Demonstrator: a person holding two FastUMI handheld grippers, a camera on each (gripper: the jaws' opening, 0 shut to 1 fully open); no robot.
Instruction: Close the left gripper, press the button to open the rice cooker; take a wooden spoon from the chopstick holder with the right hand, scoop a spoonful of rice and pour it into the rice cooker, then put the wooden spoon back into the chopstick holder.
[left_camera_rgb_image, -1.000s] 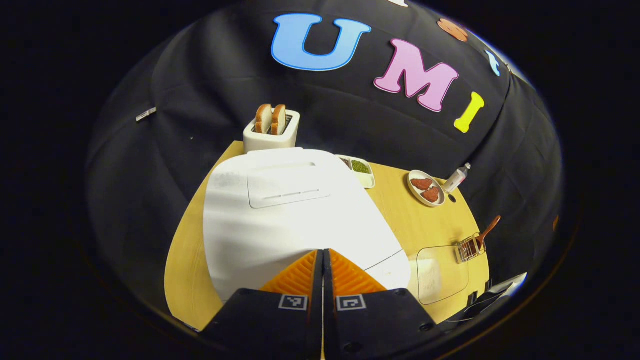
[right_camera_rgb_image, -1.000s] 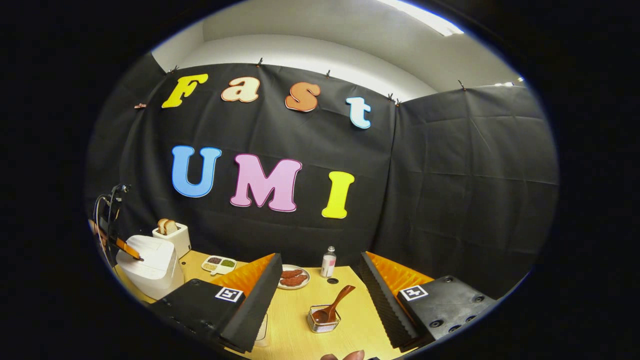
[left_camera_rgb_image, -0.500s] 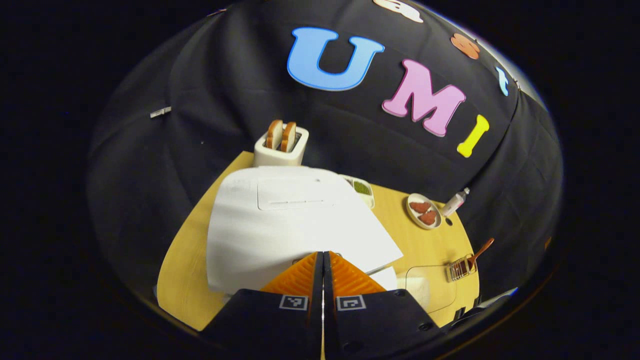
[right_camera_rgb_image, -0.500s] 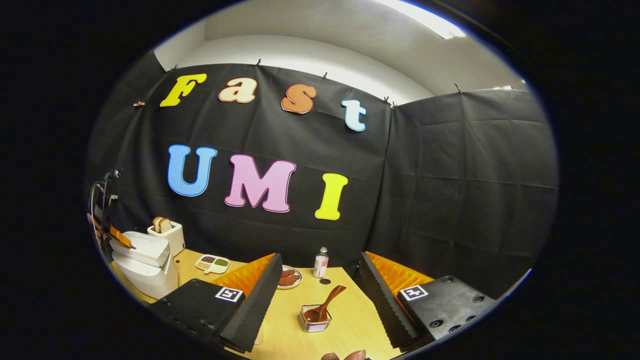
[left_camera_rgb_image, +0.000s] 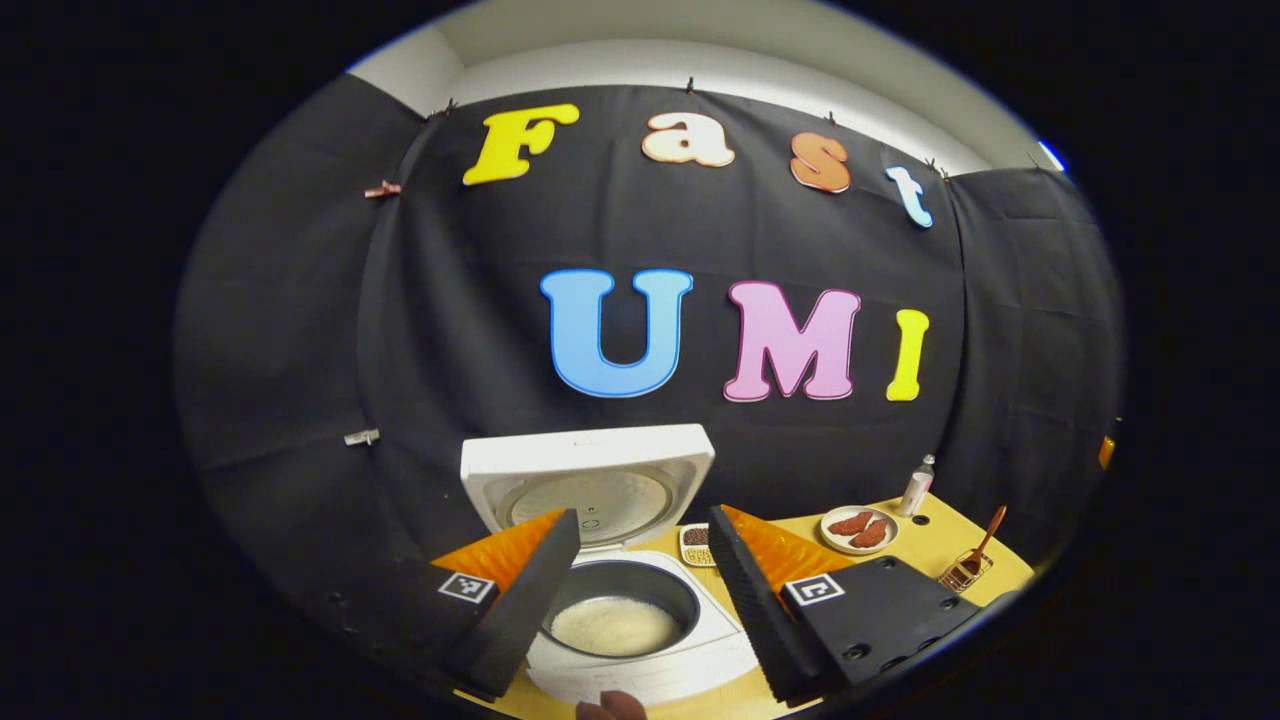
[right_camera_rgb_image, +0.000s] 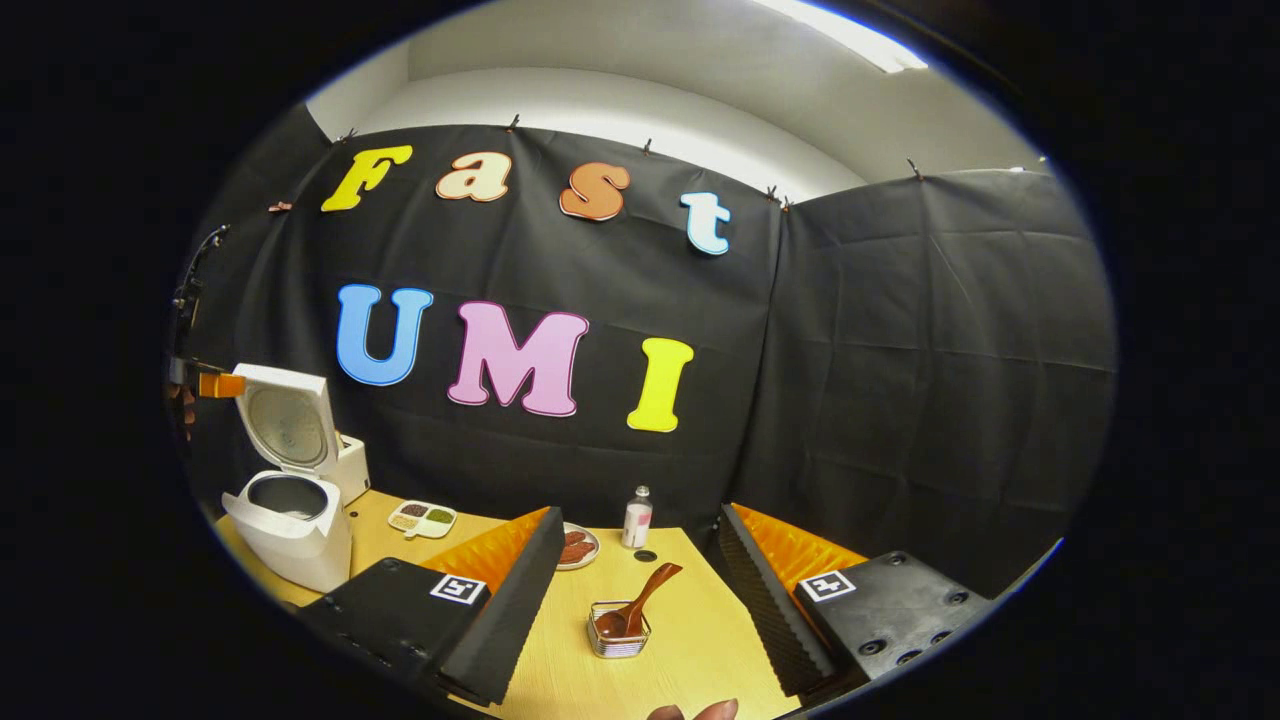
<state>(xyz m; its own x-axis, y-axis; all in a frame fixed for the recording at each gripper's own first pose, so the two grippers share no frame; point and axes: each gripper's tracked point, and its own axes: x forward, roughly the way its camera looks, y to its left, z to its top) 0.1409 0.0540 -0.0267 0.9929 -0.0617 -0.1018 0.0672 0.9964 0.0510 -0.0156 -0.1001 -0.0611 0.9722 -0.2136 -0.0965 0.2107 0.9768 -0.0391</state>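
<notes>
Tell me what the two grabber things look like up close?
The left gripper and the right gripper each have two wedge-shaped fingers with ribbed faces. Behind them sit black blocks with screw holes, each block carrying a small black-and-white square tag.

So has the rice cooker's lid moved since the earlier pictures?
Yes. The lid has swung up and now stands upright over the rice cooker, in front of the toaster.

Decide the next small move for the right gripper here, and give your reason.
Probably ease the right gripper forward and down to the wooden spoon leaning in the chopstick holder. The rice cooker lid stands open, and the open fingers frame the untouched spoon.
</notes>
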